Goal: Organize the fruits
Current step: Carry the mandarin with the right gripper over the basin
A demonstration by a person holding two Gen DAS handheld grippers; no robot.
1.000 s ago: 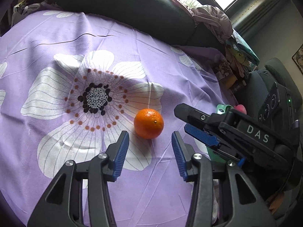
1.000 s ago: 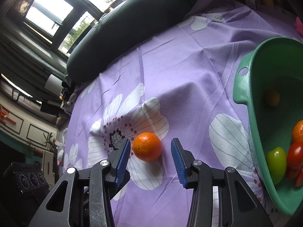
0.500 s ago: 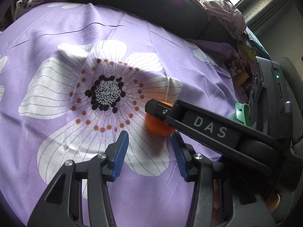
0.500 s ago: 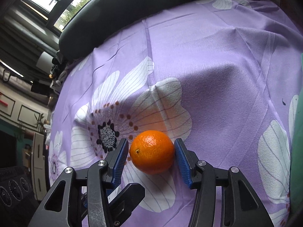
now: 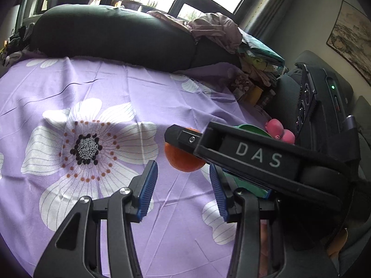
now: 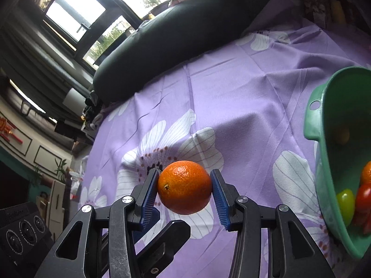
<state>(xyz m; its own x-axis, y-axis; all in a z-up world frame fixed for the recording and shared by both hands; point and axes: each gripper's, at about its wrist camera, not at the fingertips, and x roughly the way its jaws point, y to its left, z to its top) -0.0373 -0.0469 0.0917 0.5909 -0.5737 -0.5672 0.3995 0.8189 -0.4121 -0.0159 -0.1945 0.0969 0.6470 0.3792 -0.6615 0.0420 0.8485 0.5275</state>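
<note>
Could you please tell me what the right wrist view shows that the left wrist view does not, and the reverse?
Only the right wrist view shows the right hand-held gripper with both pads against the orange, and the inside of the green bowl with a tomato, a green fruit and another orange. Only the left wrist view shows the open, empty left hand-held gripper and pink items behind the bowl. Both show the orange, the purple floral cloth and the dark cushion.
</note>
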